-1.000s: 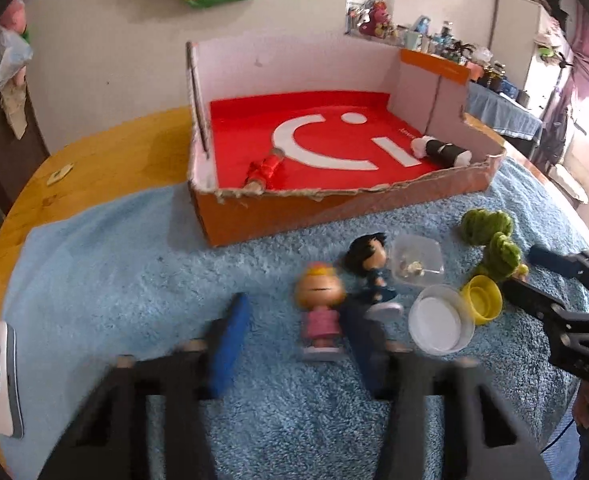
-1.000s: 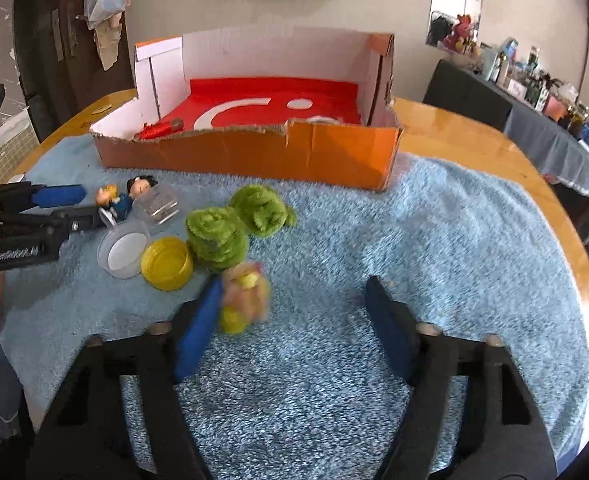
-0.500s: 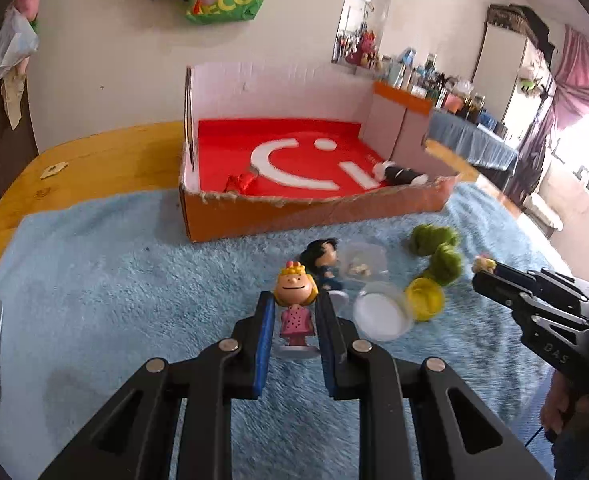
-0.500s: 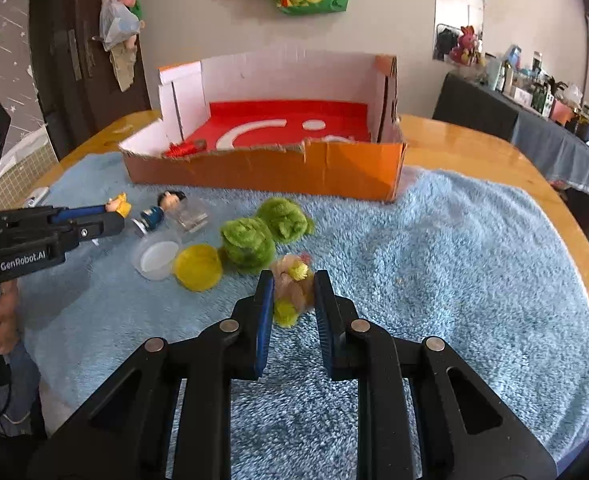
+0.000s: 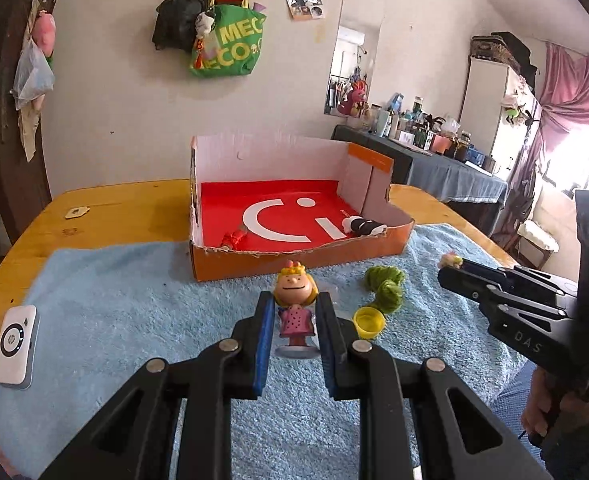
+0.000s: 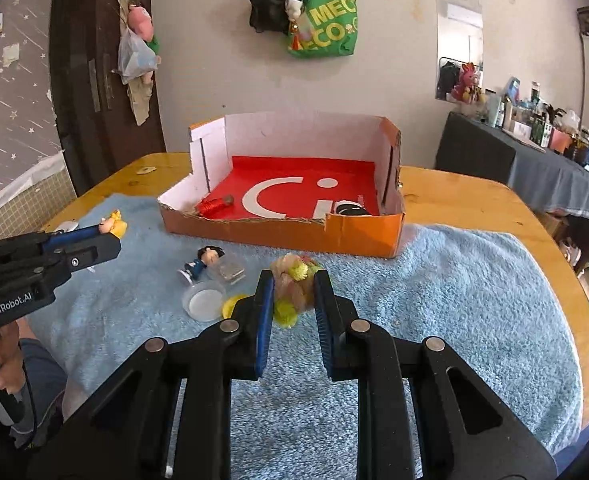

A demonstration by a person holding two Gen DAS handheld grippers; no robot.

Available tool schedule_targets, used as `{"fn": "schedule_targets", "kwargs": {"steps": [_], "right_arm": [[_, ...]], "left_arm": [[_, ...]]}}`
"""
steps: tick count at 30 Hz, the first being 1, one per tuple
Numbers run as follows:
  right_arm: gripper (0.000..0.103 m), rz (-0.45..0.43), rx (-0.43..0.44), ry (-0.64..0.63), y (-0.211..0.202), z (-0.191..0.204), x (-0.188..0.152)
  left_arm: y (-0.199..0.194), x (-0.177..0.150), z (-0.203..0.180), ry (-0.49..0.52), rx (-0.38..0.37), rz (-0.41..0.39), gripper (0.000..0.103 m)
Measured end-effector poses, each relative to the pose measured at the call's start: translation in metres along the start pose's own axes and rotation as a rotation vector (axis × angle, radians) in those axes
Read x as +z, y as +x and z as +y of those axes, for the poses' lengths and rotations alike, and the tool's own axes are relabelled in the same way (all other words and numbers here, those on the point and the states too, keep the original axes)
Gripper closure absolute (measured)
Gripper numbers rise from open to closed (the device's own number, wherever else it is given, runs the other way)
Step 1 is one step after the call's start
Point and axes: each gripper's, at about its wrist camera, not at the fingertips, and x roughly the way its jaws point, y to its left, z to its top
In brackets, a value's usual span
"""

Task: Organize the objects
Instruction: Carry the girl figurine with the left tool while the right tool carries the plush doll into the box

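A blonde girl figurine [image 5: 293, 289] in a pink dress stands upright between the blue pads of my left gripper [image 5: 294, 304], which is shut on it above the blue towel [image 5: 114, 320]. My right gripper [image 6: 293, 286] is shut on a fluffy pink-and-yellow flower puff [image 6: 294, 270]. Each gripper shows in the other's view: the right one [image 5: 452, 262] with the puff at its tip, the left one [image 6: 108, 228] with the figurine's yellow hair showing. Beyond both sits the orange cardboard box [image 5: 294, 258] with a red floor, open on top.
A dark-haired figurine [image 6: 202, 262], a clear tub [image 6: 230, 272], a white-bottomed cup [image 6: 203, 302] and a yellow lid [image 5: 369, 322] lie on the towel beside green yarn [image 5: 386, 286]. A red item [image 5: 232, 240] and a black-and-white item [image 5: 362, 225] lie in the box. A white device [image 5: 14, 346] rests at the left.
Both grippers closed, the left on the blonde figurine and the right on the flower puff, then rose off the towel. Both views now tilt up, showing more of the wall.
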Motion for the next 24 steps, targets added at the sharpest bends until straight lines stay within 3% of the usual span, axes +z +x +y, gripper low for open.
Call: {"fn": "schedule_targets", "kwargs": {"steps": [11, 19, 24], "right_arm": [[0.084, -0.006, 0.007, 0.001, 0.0, 0.001, 0.011], [0.084, -0.027, 0.003, -0.038, 0.005, 0.0, 0.042], [0.084, 0.011, 0.04, -0.04, 0.025, -0.007, 0.065]], "left_arm": [[-0.002, 0.009, 0.001, -0.006, 0.0, -0.013, 0.081], [0.009, 0.036, 0.0, 0.004, -0.022, -0.024, 0.081], [0.028, 0.054, -0.001, 0.018, -0.042, 0.002, 0.081]]}}
